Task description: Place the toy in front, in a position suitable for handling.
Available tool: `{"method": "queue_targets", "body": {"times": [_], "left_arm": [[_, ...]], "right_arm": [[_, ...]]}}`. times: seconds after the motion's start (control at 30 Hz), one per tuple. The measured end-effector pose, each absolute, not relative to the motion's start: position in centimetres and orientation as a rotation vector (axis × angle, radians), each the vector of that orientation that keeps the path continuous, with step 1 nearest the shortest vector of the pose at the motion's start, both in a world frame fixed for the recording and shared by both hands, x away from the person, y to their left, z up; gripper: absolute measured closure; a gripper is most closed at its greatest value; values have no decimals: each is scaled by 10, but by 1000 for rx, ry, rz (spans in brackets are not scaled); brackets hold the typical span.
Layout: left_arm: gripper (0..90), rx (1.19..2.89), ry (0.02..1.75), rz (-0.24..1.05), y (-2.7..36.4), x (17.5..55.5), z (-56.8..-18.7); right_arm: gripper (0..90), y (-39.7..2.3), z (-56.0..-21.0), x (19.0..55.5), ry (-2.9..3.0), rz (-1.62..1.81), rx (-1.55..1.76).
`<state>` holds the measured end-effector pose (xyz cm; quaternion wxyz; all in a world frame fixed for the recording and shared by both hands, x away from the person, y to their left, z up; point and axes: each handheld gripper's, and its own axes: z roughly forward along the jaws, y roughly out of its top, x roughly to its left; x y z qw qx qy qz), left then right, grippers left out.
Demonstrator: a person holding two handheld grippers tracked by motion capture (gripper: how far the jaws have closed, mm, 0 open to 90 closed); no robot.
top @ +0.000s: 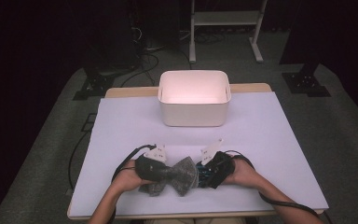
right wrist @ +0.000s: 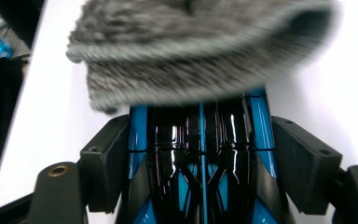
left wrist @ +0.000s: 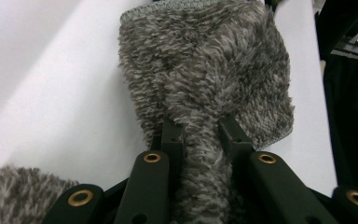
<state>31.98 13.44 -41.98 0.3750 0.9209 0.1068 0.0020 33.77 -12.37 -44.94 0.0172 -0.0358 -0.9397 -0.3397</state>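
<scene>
A fuzzy grey sock (top: 182, 175) lies near the table's front edge between the two hands. My left gripper (left wrist: 200, 135) is shut on a bunched part of the sock (left wrist: 205, 60), whose wider end spreads out beyond the jaws. In the high view the left gripper (top: 161, 171) sits at the sock's left side. My right gripper (right wrist: 200, 140) is shut on a glossy black and blue object (right wrist: 200, 158), both pads against its sides. The sock's open rim (right wrist: 191, 51) covers the object's far end. In the high view the right gripper (top: 206, 173) meets the sock's right edge.
A white rectangular bin (top: 194, 114) stands at the middle back of the table, with nothing visible inside. The white table sheet (top: 270, 140) stretches bare on both sides of the hands. Cables trail from both grippers toward the front edge. Beyond the table are a dark floor and a stand.
</scene>
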Motion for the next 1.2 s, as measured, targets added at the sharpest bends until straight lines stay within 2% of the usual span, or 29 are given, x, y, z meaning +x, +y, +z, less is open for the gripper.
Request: {"method": "queue_targets", "body": {"times": [0.27, 0.37, 0.5, 0.67, 1.2], "left_arm": [[756, 2351, 259, 1, 128, 317, -428], [756, 2339, 275, 0, 131, 317, -430], [756, 2335, 274, 7, 133, 316, -430], [755, 2353, 269, 13, 128, 316, -427], [756, 2445, 77, 6, 54, 321, -407]], "right_arm": [[255, -94, -446, 334, -2947, -1037, -3], [183, -100, -443, 334, -2950, -1050, -39], [181, -123, -437, 332, -2945, -1086, -113], [202, -140, -445, 329, -2931, -1104, -192], [214, -135, -453, 327, -2910, -1165, -197]]}}
